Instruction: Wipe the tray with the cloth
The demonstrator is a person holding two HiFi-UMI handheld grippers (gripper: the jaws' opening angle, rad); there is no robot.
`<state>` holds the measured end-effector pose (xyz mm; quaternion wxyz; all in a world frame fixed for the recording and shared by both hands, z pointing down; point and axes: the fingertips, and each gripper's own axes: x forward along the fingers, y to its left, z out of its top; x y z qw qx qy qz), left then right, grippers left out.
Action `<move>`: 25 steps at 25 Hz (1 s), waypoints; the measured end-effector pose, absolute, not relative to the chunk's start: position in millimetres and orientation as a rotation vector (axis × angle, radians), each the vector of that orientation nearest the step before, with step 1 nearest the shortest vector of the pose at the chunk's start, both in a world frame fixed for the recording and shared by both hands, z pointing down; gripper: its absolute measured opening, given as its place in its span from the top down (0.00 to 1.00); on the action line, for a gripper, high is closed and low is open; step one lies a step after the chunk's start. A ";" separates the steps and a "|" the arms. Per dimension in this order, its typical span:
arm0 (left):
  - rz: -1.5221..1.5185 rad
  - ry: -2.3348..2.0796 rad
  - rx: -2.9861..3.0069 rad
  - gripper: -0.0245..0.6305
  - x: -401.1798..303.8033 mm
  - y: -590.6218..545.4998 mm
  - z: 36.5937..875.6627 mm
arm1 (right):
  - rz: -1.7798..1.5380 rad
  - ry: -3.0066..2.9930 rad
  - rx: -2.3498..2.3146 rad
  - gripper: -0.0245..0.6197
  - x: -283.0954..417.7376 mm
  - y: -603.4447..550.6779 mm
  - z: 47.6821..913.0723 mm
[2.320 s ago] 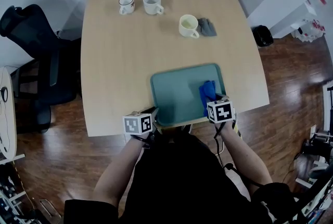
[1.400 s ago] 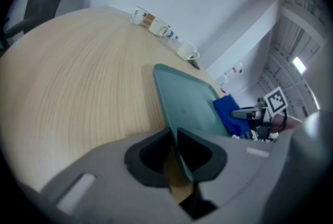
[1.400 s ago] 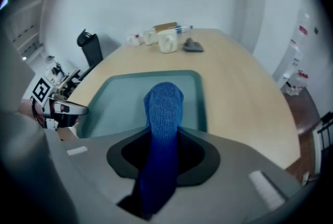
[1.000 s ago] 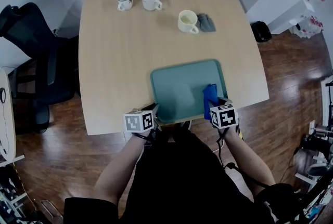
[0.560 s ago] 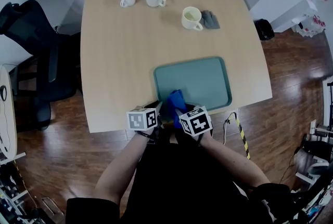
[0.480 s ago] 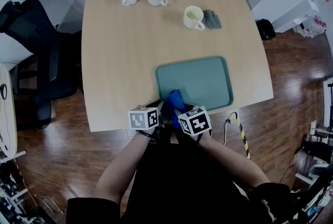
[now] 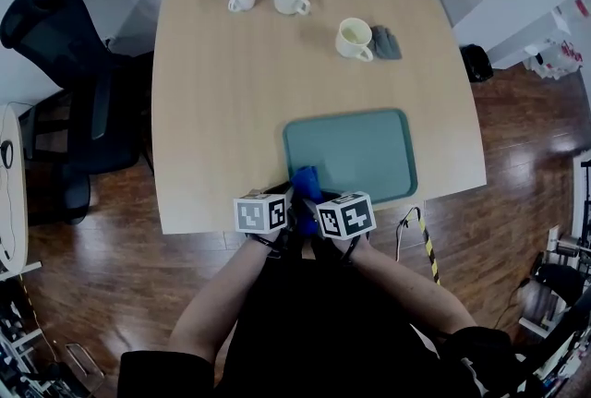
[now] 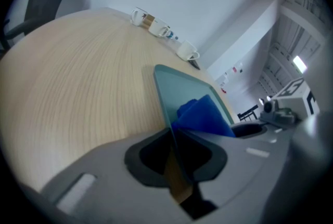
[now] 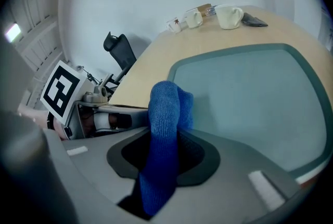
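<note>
The left forearm (image 7: 214, 299) and right forearm (image 7: 408, 287) rise from the bottom of the head view and converge at lower centre. There the left hand-held gripper (image 7: 283, 195) and right hand-held gripper (image 7: 312, 199) sit close beside each other, both pitched downward. The left one's jaws pinch the tray (image 8: 174, 90) by its rim. The right one's jaws clamp a fold of the blue cloth (image 9: 165, 109).

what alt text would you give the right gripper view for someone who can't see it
The right gripper clamps a blue cloth between its jaws, the cloth's end over the near left corner of a teal tray on a wooden table. The left gripper sits at the left by that corner; mugs stand at the far end.
</note>
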<state>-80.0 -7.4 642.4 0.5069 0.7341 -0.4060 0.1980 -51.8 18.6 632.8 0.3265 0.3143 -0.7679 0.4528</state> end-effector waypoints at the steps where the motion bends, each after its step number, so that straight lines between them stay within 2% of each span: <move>1: 0.479 -0.982 1.770 0.89 -80.4 -7.2 642.3 | 1.179 -2.013 0.817 0.78 -52.0 18.5 632.5; 10: 0.470 -0.965 1.760 0.89 -78.0 -6.5 642.4 | 1.044 -2.027 0.777 0.78 -19.8 -20.0 618.5; 19: 0.482 -0.965 1.769 0.89 -75.9 -8.6 641.8 | 0.075 -2.045 0.375 0.78 -34.1 -128.7 595.7; 25: 0.466 -0.954 1.761 0.89 -74.7 -8.5 641.2 | -0.228 -2.001 0.125 0.78 -64.7 -146.0 602.3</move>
